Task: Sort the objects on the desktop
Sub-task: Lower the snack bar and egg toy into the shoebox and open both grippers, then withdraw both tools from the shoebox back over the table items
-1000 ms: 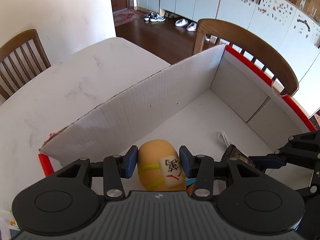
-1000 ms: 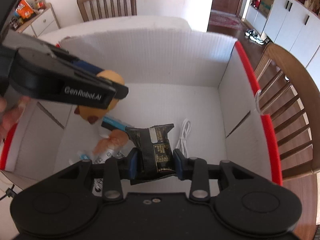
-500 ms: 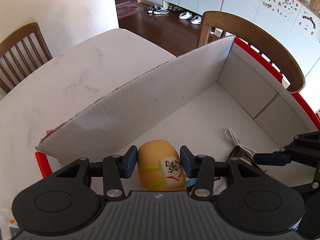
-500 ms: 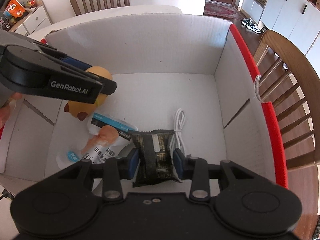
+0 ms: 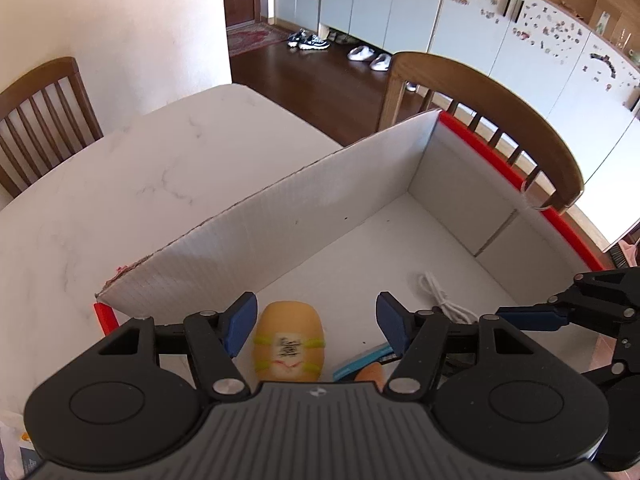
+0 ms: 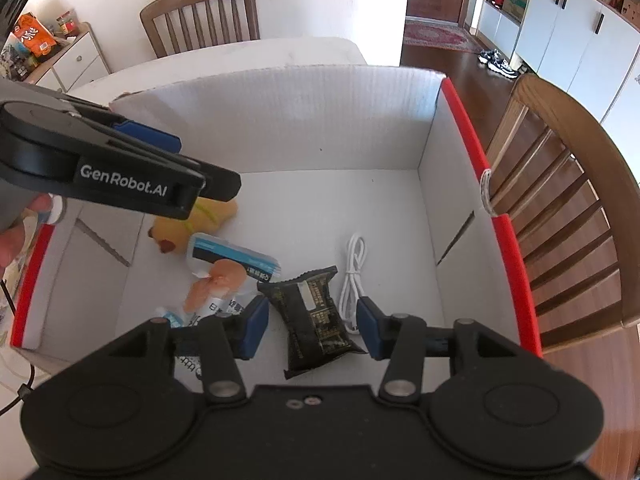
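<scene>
A white cardboard box [image 5: 280, 224] [image 6: 312, 128] with red edges stands on the table. An orange plush toy [image 5: 287, 346] [image 6: 200, 222] with a yellow band and a white label lies on its floor. My left gripper [image 5: 316, 326] hangs over the toy, its jaws opening and clear of it. A dark snack packet [image 6: 314, 312] lies on the box floor between the pads of my right gripper [image 6: 310, 326], whose jaws are opening and stand off the packet. A white cable [image 6: 354, 276] [image 5: 444, 298] and a blue-and-white food pack [image 6: 228, 264] lie beside it.
The box sits on a white marble table [image 5: 120, 184]. Wooden chairs stand behind it [image 6: 200, 16] and at its right side [image 6: 560, 184] [image 5: 480, 96]. A hand [image 6: 16, 232] holds the left gripper at the left edge. A sideboard with snack bags [image 6: 36, 36] is far left.
Both grippers have let go: the left jaws spread off the plush toy, the right jaws off the dark packet. Both objects now lie on the box floor. Both grippers rose slightly.
</scene>
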A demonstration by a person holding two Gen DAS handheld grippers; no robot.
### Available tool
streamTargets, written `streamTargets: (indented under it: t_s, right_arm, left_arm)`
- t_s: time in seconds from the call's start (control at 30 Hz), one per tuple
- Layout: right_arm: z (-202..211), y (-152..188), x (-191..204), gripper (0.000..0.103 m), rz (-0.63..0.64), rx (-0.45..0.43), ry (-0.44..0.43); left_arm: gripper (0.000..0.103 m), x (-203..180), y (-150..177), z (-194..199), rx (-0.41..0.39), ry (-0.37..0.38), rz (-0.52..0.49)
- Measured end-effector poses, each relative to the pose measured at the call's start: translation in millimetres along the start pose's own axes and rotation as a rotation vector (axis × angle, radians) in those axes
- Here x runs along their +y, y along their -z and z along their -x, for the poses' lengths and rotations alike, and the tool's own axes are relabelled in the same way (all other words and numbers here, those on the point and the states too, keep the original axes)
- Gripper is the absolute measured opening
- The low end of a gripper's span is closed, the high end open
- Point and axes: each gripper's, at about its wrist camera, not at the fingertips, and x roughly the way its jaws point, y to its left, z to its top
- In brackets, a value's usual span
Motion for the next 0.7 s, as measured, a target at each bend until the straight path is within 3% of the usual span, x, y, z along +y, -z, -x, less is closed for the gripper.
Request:
streamTargets:
  t_s: [0.33,0.5,0.7]
  right_arm:
    - [19,-3,-1,0.048,0.006,-0.036,-0.013]
    - [30,-1,-1,0.053,-0.011,-0.067,-0.014]
    - [38,0,-1,0.057,-0.042,-0.088,-0.011]
  left_arm:
    - [0.065,1,10,25,-0.035,0.033,0.009]
    - [0.076,7,23,43,-0.055,0.061,0.041]
    - [0.077,14,45,59,-0.069,0.068,0.07]
